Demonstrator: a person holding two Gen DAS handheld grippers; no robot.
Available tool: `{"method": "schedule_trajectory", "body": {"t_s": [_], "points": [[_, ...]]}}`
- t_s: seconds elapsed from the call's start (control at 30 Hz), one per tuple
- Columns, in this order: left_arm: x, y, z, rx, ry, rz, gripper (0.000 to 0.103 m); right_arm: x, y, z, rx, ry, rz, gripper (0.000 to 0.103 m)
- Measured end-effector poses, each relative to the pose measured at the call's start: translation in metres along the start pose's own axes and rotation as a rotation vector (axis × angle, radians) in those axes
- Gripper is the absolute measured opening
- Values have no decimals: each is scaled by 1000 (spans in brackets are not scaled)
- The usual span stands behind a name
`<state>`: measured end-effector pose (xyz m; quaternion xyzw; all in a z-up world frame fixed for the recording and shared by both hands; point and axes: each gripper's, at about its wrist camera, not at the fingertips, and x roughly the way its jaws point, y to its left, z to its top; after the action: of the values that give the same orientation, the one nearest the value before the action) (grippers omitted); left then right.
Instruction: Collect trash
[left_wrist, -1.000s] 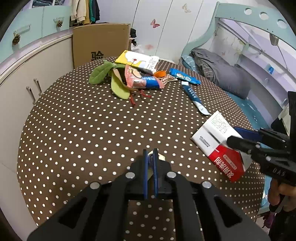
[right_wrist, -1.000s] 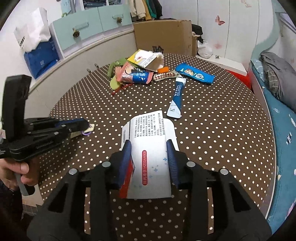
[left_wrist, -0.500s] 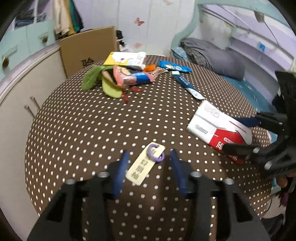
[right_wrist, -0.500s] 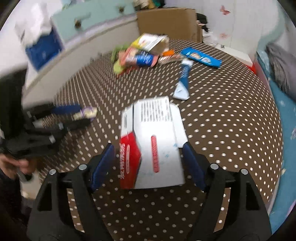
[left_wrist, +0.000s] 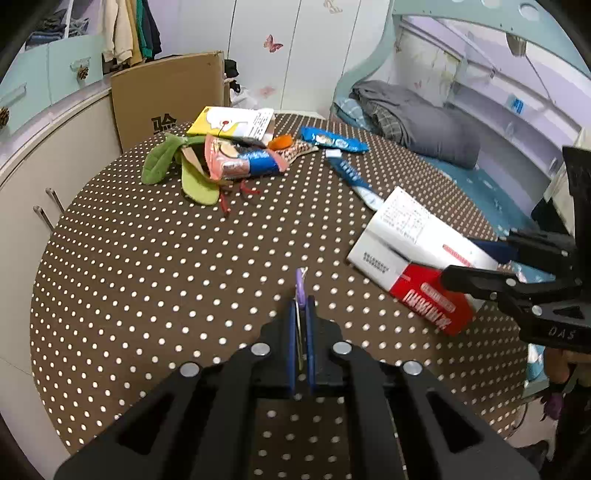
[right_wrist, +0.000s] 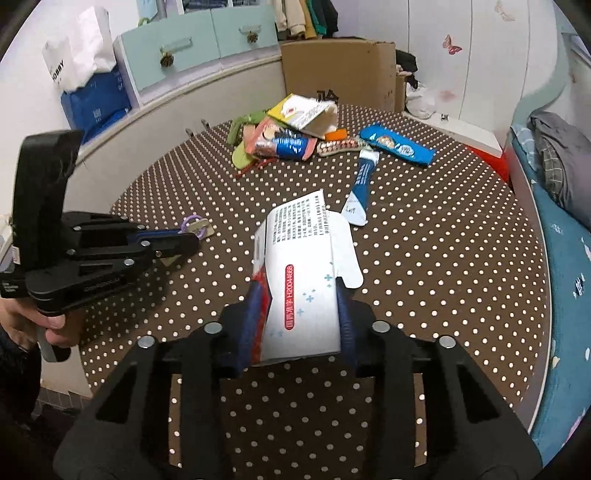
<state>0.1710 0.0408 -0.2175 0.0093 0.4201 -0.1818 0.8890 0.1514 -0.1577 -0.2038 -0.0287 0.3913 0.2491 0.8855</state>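
Note:
My left gripper (left_wrist: 301, 306) is shut on a small paper tag with a purple ring (left_wrist: 300, 288), held edge-on just above the brown dotted table (left_wrist: 147, 258); it shows from the side in the right wrist view (right_wrist: 194, 228). My right gripper (right_wrist: 301, 295) is shut on a white and red medicine box (right_wrist: 306, 273), also in the left wrist view (left_wrist: 413, 258). More trash lies at the far side: a pink and blue snack wrapper (left_wrist: 240, 162), a yellow box (left_wrist: 232, 123), a blue wrapper (left_wrist: 332, 140), a blue and white tube (left_wrist: 354, 181).
Green felt leaves (left_wrist: 162, 162) lie by the wrapper pile. A cardboard box (left_wrist: 170, 99) stands behind the table, cabinets (left_wrist: 33, 147) on the left, a bed with grey bedding (left_wrist: 421, 122) on the right. A blue bag (right_wrist: 96, 99) sits on the cabinet.
Half a second ago both grippers were open, with the tag and box lying on the table. Now both have shut again on them, the tag turned on edge.

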Motion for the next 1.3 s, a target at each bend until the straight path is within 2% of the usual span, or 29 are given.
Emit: {"method": "schedule_trajectory", "body": {"t_s": [0.03,0.1,0.17,0.23,0.43,0.57,0.7,0.77,1.03,1.3], "points": [[-1,-1,2,-9,-7,-8,5,-4,0,1,9,-13,17,30],[-2,-1,4,-21,-14,-18,5,-10,1,2,19,-31,60,17],[-2,-3,4,-23,-18,-21,5,-14,6,6,3,-39,68,13],[-2,-4,5,-26,-19,-22,5,-14,15,8,-30,-31,67,13],[0,2,3,-55,-16,-20,5,-5,22,17,-27,-12,81,14],[-2,6,1,-64,-15,-20,5,1,25,19,-27,6,101,20],[-3,9,1,-75,-18,-20,5,-2,33,17,-70,-19,53,12],[-5,10,2,-80,-23,-21,5,-7,30,18,-53,-30,65,8],[-16,-1,19,-76,-67,-29,5,-36,-13,18,78,-111,67,8],[-10,-51,63,-30,-112,-97,5,-99,-90,19,212,-258,3,8]]}}
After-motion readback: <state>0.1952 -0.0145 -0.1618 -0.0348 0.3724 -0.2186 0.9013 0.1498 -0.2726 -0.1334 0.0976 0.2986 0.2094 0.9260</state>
